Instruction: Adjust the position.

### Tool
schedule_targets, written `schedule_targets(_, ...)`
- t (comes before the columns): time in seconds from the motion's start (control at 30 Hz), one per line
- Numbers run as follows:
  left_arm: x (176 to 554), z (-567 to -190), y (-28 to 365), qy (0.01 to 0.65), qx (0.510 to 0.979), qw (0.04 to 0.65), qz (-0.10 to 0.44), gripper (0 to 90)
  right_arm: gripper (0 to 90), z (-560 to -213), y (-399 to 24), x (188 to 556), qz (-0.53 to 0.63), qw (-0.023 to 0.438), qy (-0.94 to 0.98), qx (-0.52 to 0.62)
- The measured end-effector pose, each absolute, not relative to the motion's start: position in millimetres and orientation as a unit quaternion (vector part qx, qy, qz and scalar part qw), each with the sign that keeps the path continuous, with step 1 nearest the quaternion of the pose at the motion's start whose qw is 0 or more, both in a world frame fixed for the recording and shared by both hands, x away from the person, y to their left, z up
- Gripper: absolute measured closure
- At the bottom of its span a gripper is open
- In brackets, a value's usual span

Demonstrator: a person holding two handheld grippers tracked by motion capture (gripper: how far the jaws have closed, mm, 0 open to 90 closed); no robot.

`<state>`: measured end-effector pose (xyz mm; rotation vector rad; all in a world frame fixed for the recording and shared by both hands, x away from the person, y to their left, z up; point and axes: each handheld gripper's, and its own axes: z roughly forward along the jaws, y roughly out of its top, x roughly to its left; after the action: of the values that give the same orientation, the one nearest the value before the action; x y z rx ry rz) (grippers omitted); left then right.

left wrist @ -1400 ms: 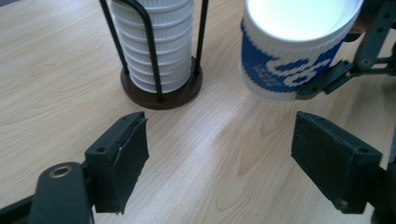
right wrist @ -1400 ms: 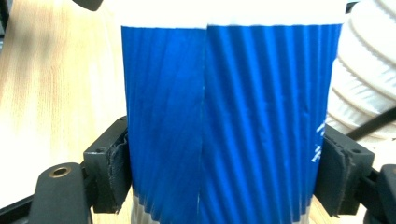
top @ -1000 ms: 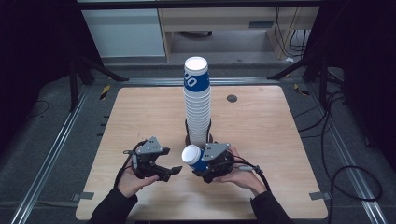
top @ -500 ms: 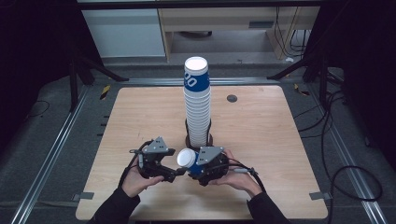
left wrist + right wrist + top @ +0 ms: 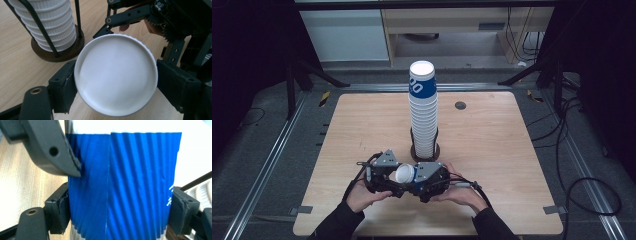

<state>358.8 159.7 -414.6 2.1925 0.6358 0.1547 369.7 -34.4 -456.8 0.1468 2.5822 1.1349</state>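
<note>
A blue-and-white ribbed paper cup (image 5: 404, 174) lies on its side just above the near table edge. My right gripper (image 5: 413, 179) is shut on its blue wall (image 5: 120, 182), one pad (image 5: 58, 212) on each side. The cup's white base (image 5: 116, 75) points into my left gripper (image 5: 116, 82), whose pads (image 5: 63, 90) flank it closely. I see no squeeze there, and the left gripper (image 5: 398, 179) stands open. One of its jaws crosses the upper left of the right gripper view, by the cup's edge.
A tall stack of matching cups (image 5: 422, 115) stands in a wire holder with a dark round foot (image 5: 426, 150) mid-table, just beyond both grippers. A small dark disc (image 5: 460, 105) lies far right of it. Bare wooden table (image 5: 512, 165) stretches to the right.
My right gripper has carried the cup leftward and slightly down to the left gripper. The cup's base now sits between the left jaws. The left hand has barely moved.
</note>
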Motion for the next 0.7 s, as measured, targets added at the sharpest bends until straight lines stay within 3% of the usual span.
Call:
schedule_targets(0.43, 360.3, -416.6, 161.1, 0.259, 0.872, 0.411, 0.048, 26.4, 19.1, -459.0, -31.9, 369.1, 0.387, 0.156, 0.907, 0.048)
schedule_targets(0.7, 360.4, -411.8, 167.8, 0.260, 0.867, 0.422, 0.061, 27.0, 9.8, -454.9, -37.7, 373.9, 0.408, 0.140, 0.899, 0.078)
